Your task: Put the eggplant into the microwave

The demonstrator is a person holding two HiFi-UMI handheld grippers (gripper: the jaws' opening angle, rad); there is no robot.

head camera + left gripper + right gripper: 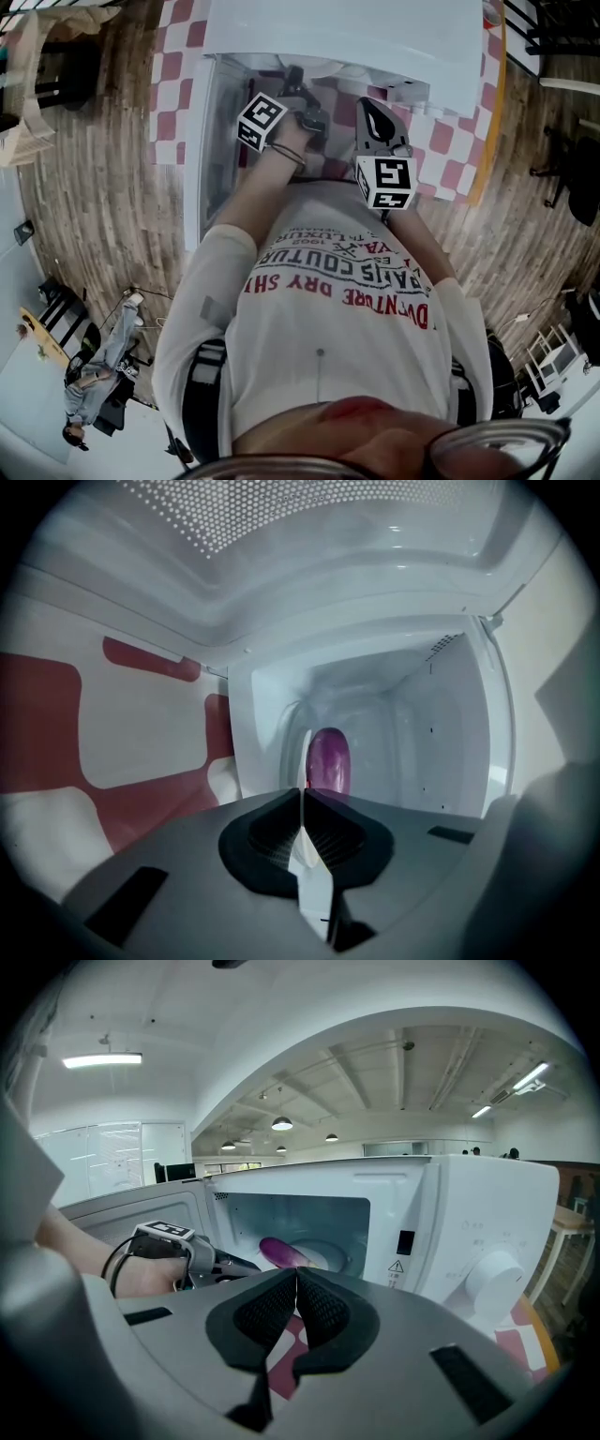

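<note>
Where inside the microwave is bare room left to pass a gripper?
Bare: the turntable plate right of the eggplant, up to the cavity's right wall. Crowded: the left of the opening, where the left gripper, fingers shut, sits between the open door and the eggplant.

- Your T-shirt [328,309] is white and short-sleeved, with red and dark block lettering across the front.
- Just past the T-shirt's left sleeve there's a thin black band [289,153] looped round your wrist.
- Out in front of the T-shirt, the left gripper [302,797] and right gripper [295,1277] are both matte grey shells with black ribbed pads [323,1314].
- Each one carries a white cube with black square markers: left cube [262,122], right cube [386,182].
- Dark-rimmed glasses [497,448] show up by the T-shirt's neck.
</note>
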